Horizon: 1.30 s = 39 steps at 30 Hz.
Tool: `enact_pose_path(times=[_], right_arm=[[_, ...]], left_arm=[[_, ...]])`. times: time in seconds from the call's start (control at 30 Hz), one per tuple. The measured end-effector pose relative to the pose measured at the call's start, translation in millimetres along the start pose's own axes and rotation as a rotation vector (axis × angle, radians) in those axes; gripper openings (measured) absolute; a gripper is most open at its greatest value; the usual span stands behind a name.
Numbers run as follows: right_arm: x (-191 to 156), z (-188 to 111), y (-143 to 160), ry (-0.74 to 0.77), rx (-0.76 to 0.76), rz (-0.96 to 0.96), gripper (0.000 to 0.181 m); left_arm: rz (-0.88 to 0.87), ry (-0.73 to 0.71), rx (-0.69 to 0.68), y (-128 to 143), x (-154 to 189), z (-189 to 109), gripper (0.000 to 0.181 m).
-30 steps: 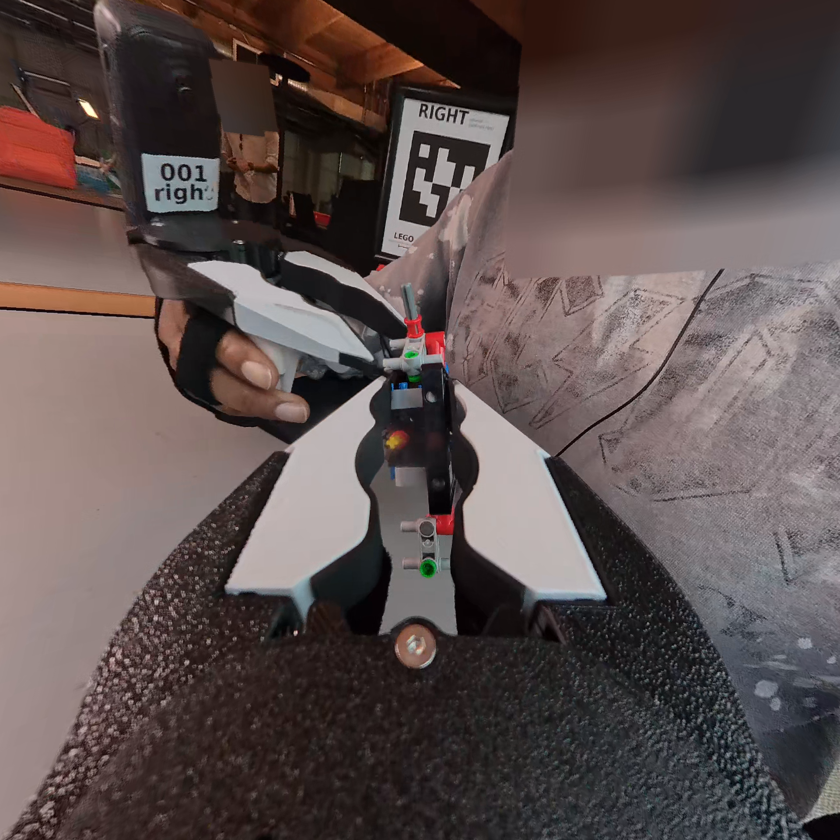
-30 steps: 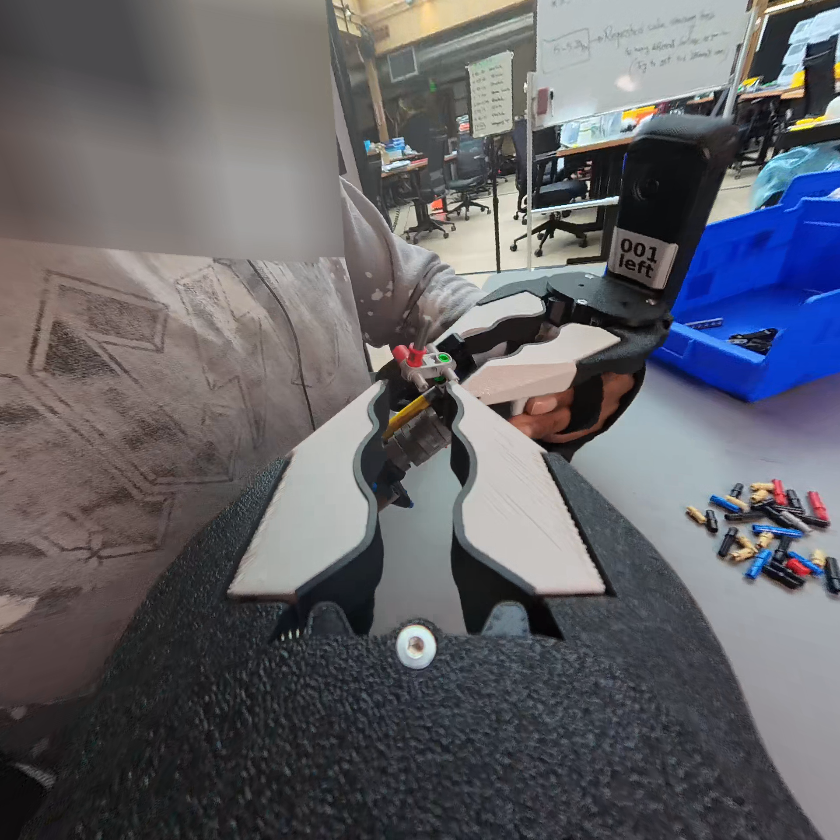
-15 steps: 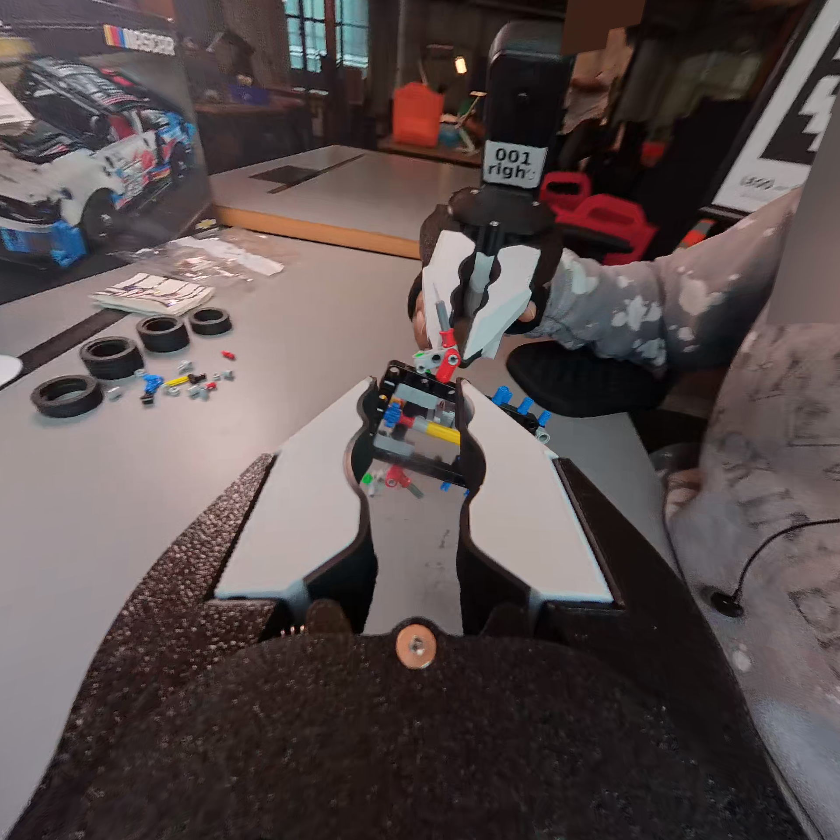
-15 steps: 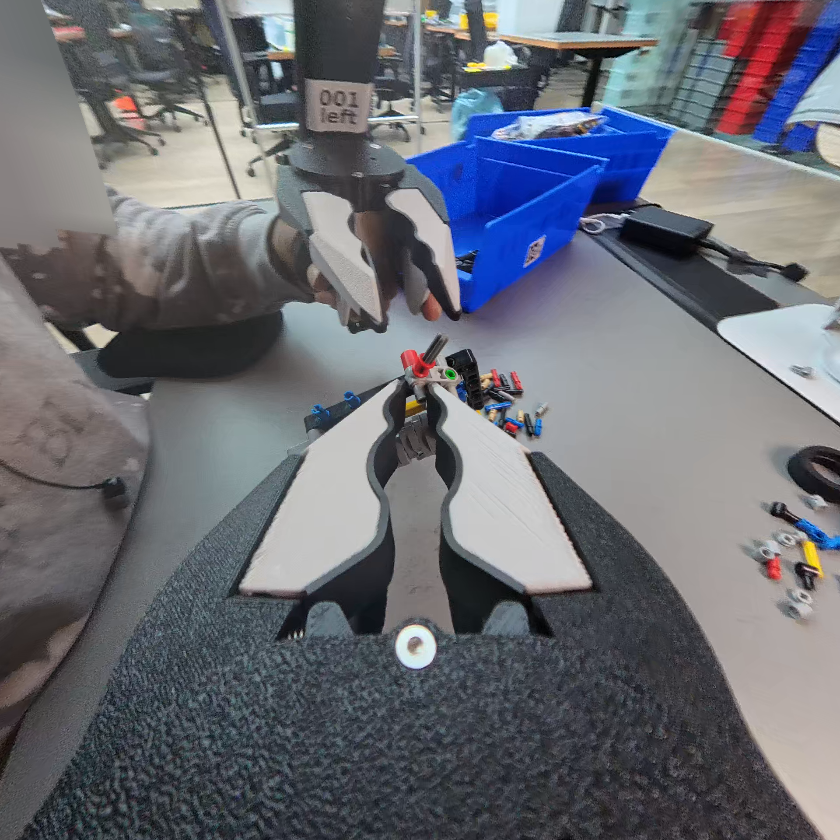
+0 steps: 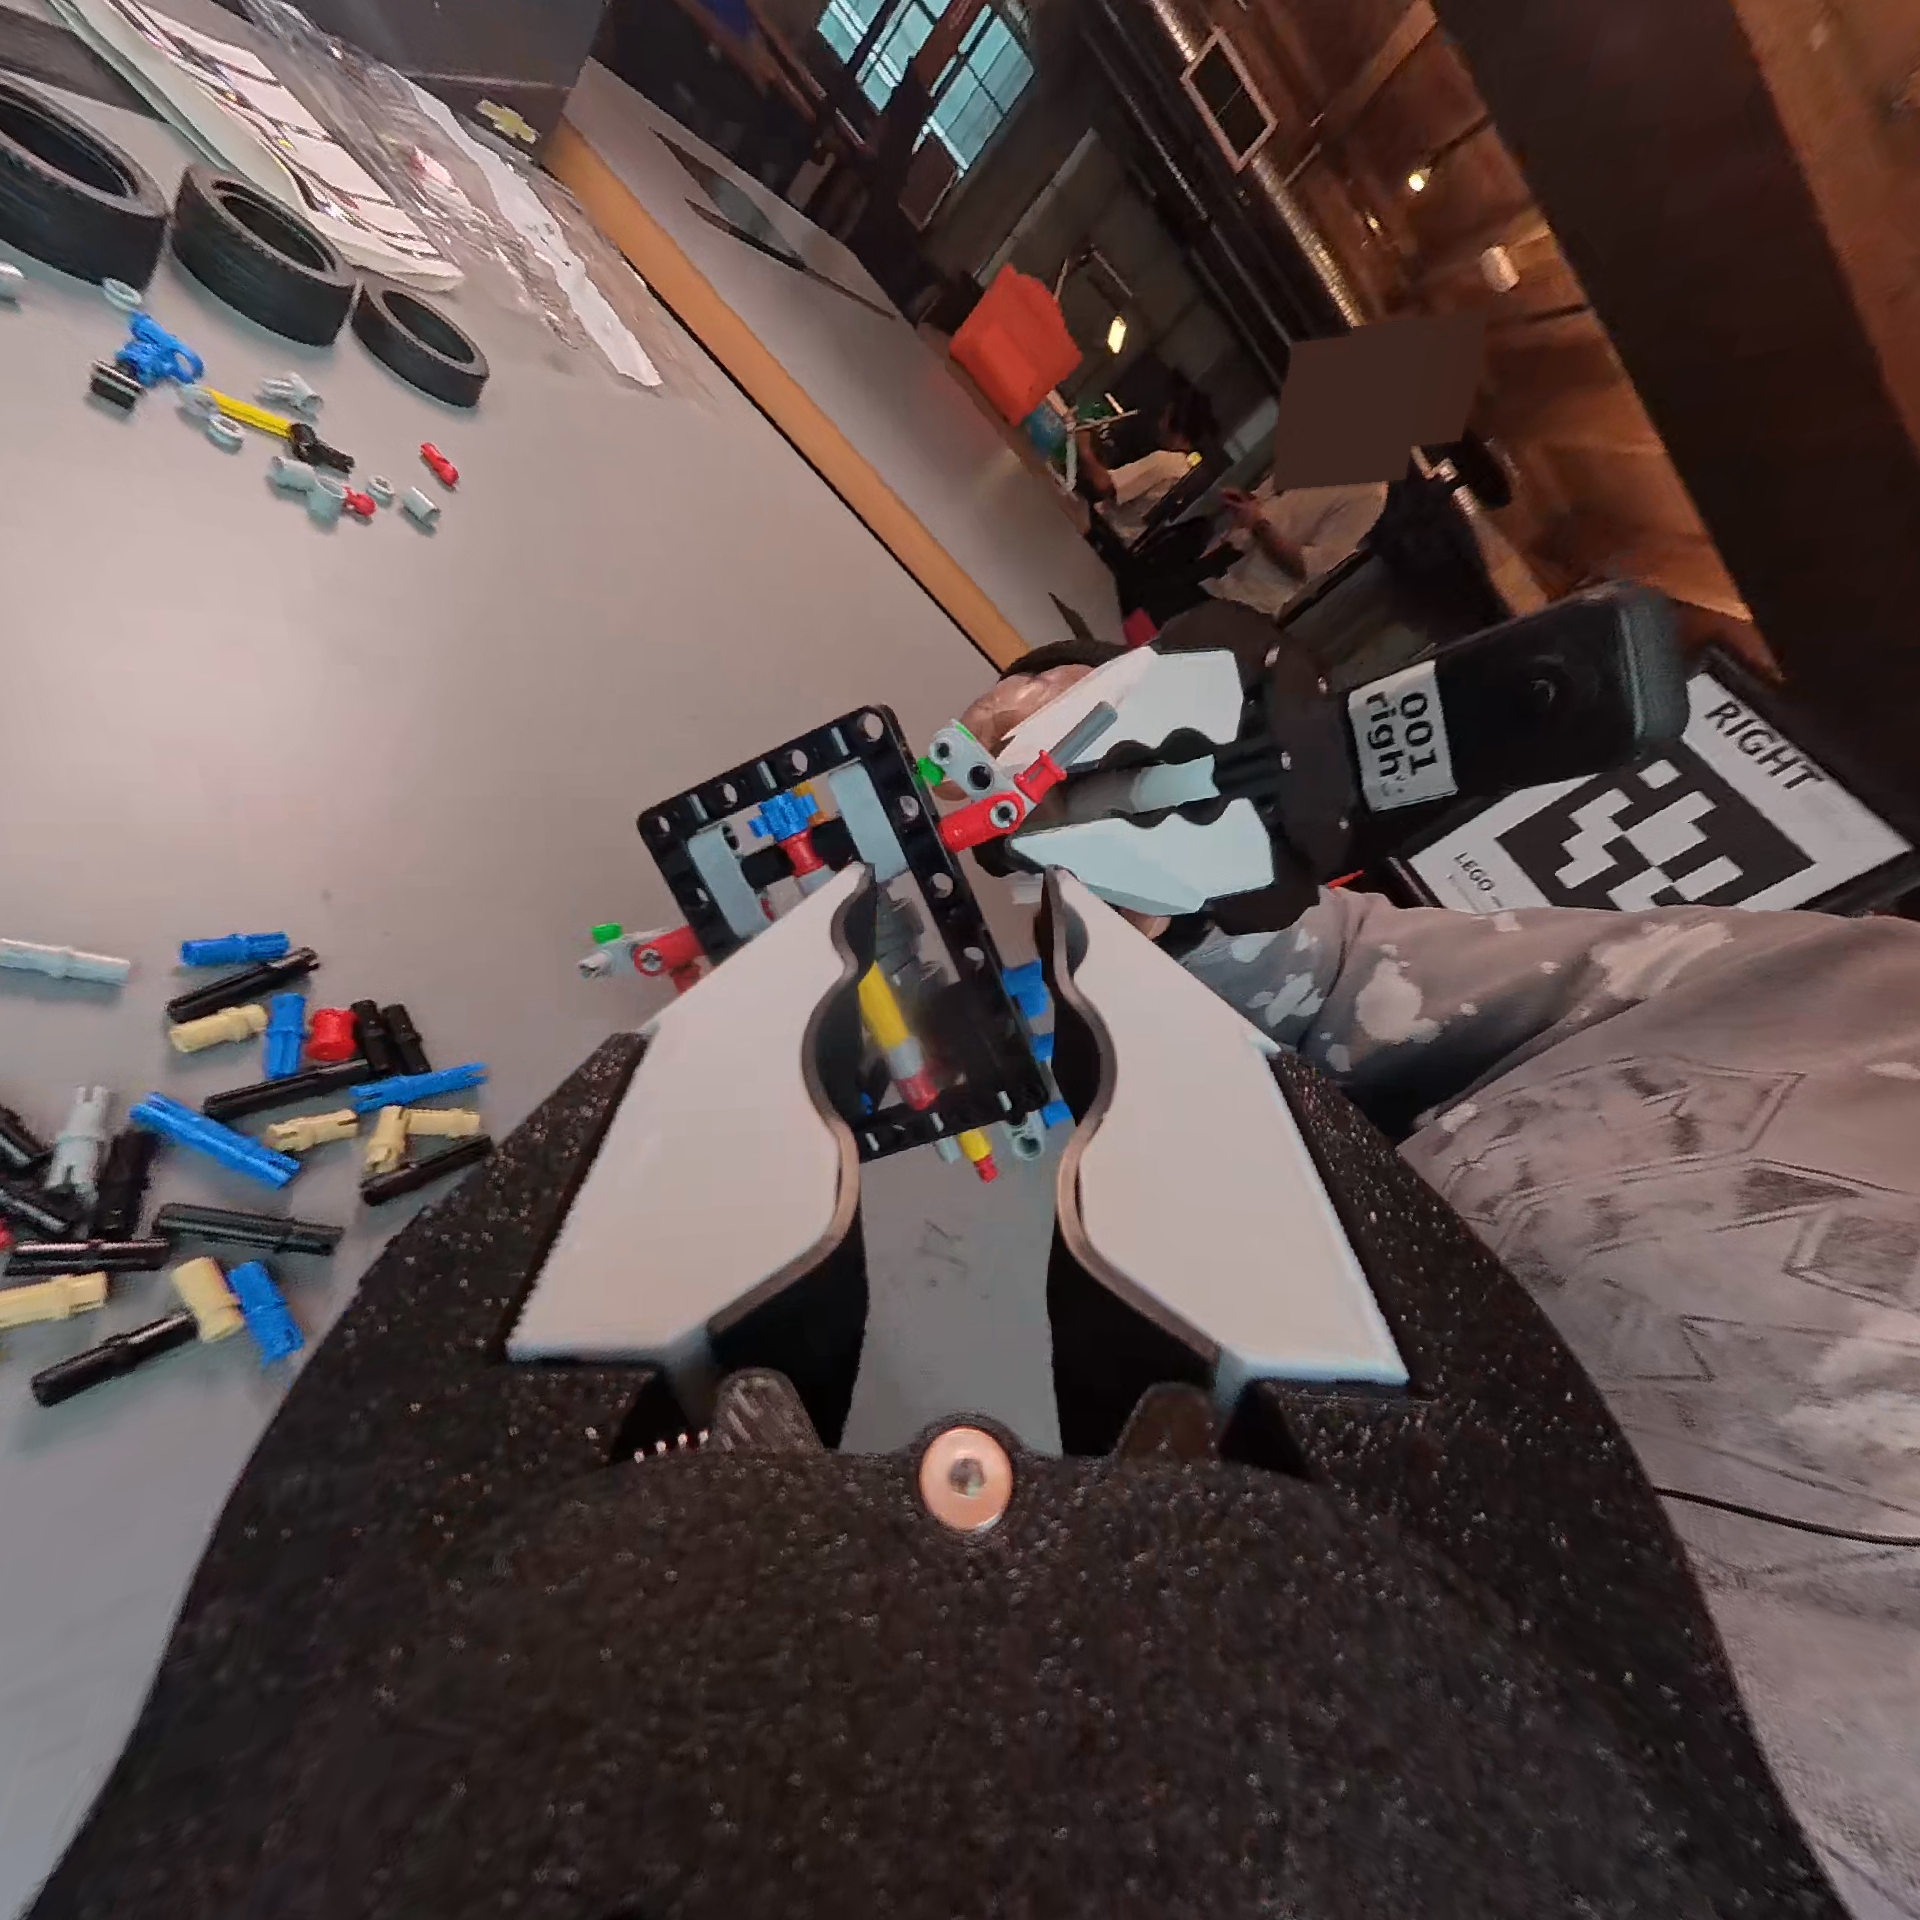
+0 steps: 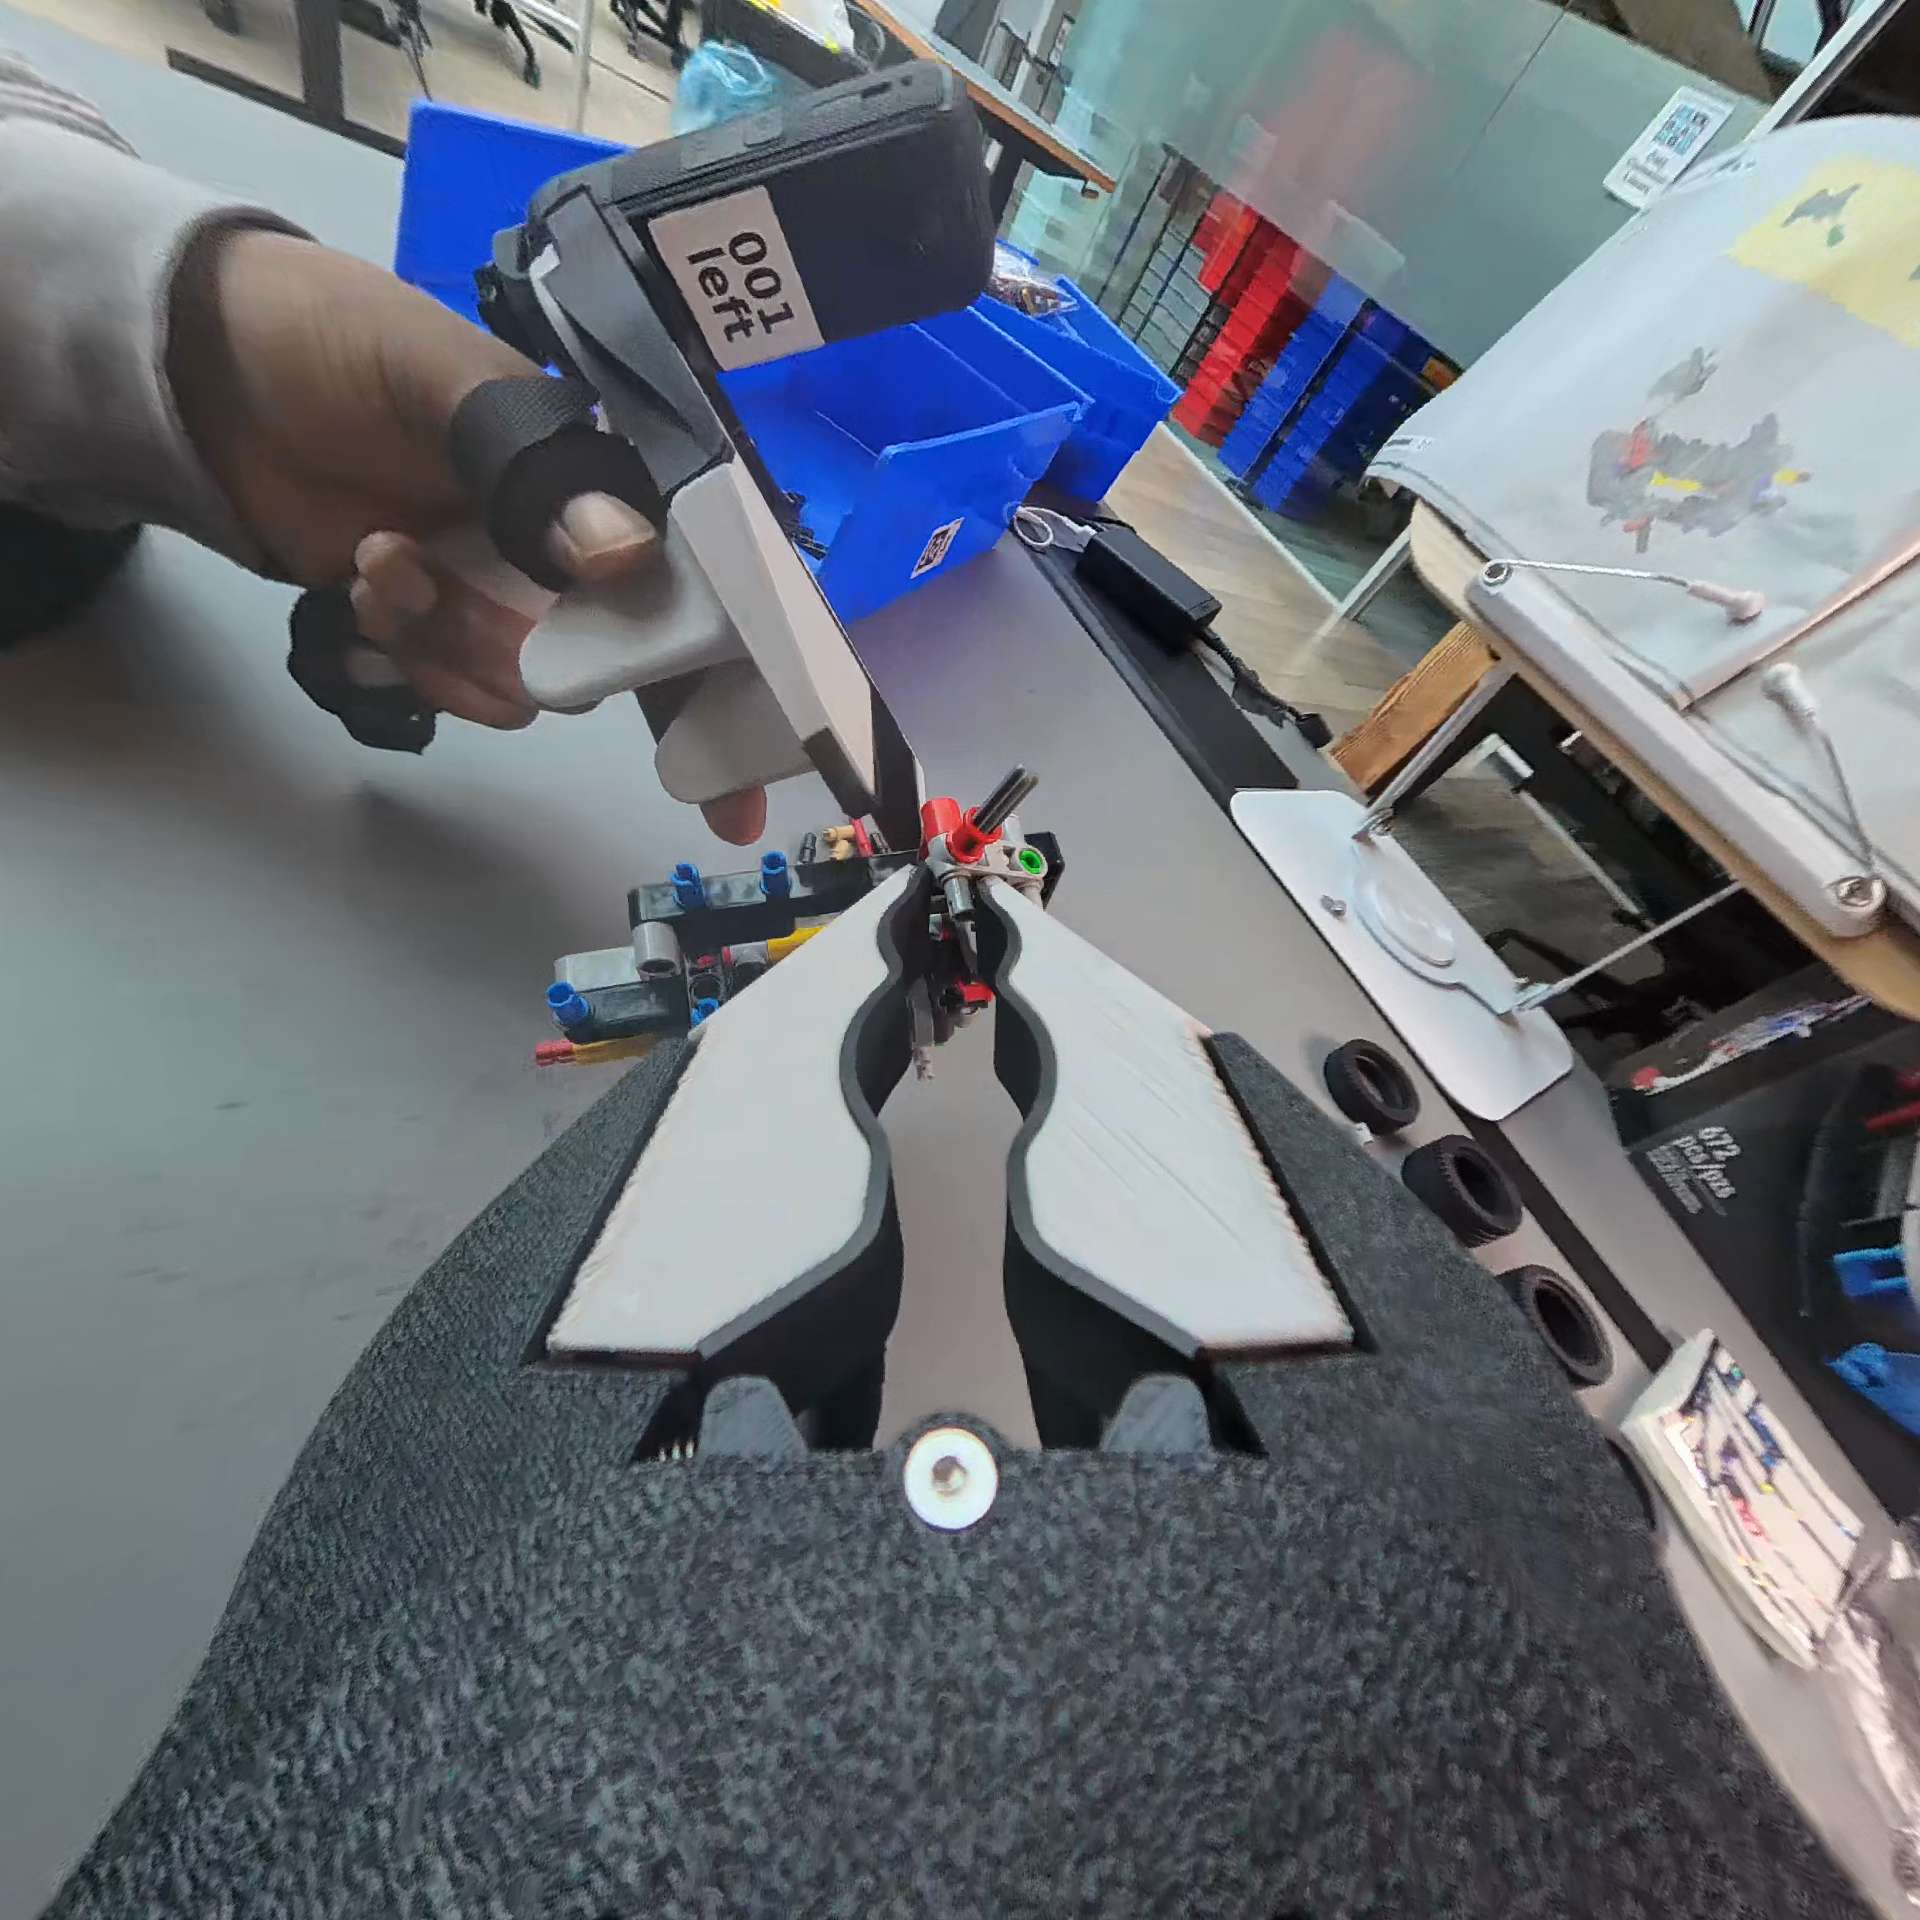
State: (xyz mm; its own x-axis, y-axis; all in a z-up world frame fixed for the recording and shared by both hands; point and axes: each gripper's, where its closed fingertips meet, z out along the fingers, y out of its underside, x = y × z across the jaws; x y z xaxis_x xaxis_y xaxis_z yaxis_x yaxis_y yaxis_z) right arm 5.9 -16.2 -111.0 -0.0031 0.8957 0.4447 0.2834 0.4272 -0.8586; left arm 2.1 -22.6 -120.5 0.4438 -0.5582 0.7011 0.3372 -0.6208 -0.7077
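Observation:
A black rectangular brick frame with blue, yellow and red parts inside lies on the grey table; it also shows in the right wrist view. My left gripper is open, its fingers low over the frame's near half; one fingertip rests at the frame's far edge. My right gripper is shut on a small assembly of a grey connector, red pieces, a green pin and a dark axle. In the left wrist view the right gripper holds this assembly against the frame's far corner.
Loose black, blue and tan pins lie left of the frame. Black tyres and small parts sit farther off. Blue bins, a power adapter, a metal stand base and more tyres are on the right.
One second ago both grippers held the parts together near the person's body. Since then they swung over the table, the frame was set down, and both dropped lower onto it.

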Motion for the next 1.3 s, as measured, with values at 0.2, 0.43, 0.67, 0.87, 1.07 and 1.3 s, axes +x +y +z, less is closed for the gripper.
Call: enact_pose_path(times=[0.2,0.43,0.67,0.87,1.07,1.3], right_arm=[[-3.6,4.6,0.2,0.062,-0.001,-0.149,0.008],[-7.3,3.8,-4.9,0.115,0.015,-0.337,0.008],[-8.3,3.0,-5.2,0.122,0.02,-0.337,0.008],[-14.0,-5.0,-16.5,0.052,0.13,-0.271,0.006],[-19.1,-6.5,-10.9,0.01,0.127,-0.292,0.006],[-16.1,-8.6,-18.2,0.119,0.125,-0.551,0.016]], left_arm=[[0.079,-0.093,-0.043,5.4,-7.6,3.6,0.03],[0.155,-0.123,-0.085,7.9,-7.3,2.4,0.01],[0.348,-0.246,-0.101,4.2,-9.7,2.2,0.01],[0.446,-0.194,-0.07,5.0,2.7,6.6,0.014],[0.39,-0.19,-0.114,11.4,0.2,8.5,0.011],[0.191,-0.128,-0.146,19.2,-4.0,8.4,0.01]])
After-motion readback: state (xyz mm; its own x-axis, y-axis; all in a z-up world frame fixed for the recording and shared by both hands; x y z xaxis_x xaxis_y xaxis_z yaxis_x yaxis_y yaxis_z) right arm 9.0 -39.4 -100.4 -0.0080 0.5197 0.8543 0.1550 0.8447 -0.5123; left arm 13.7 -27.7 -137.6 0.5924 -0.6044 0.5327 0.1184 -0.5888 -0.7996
